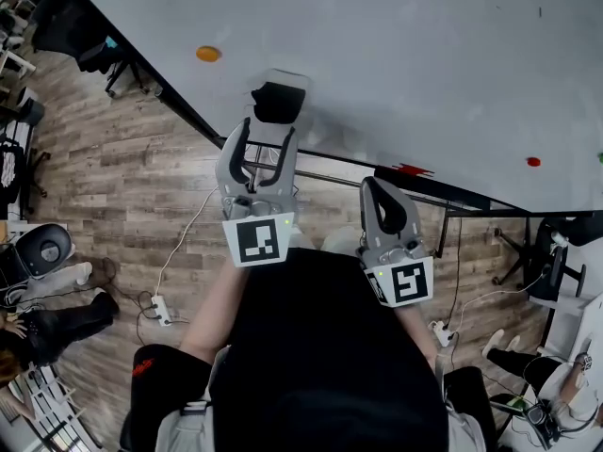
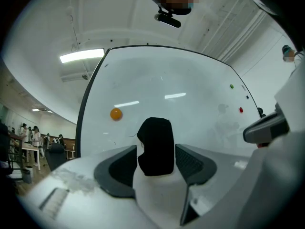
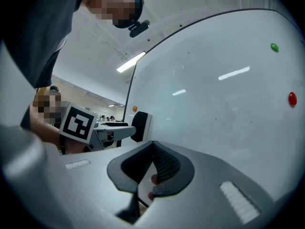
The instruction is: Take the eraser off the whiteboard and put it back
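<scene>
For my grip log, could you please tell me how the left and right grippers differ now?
The left gripper has jaws apart; the right gripper has jaws together. The left gripper frames the black rectangular eraser on the white whiteboard; the right gripper holds nothing. Both carry square-marker cubes.

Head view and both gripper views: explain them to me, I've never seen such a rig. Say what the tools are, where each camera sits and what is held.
A person holds two hand-held two-jaw grippers. The head view looks down from the person's head; each gripper view looks along that tool's own jaws. Ahead stands a large white whiteboard carrying a black block eraser, a round orange magnet and a small red magnet. The left gripper has its jaws apart, the eraser lined up between them, seemingly not squeezed. The right gripper is shut and empty.
</scene>
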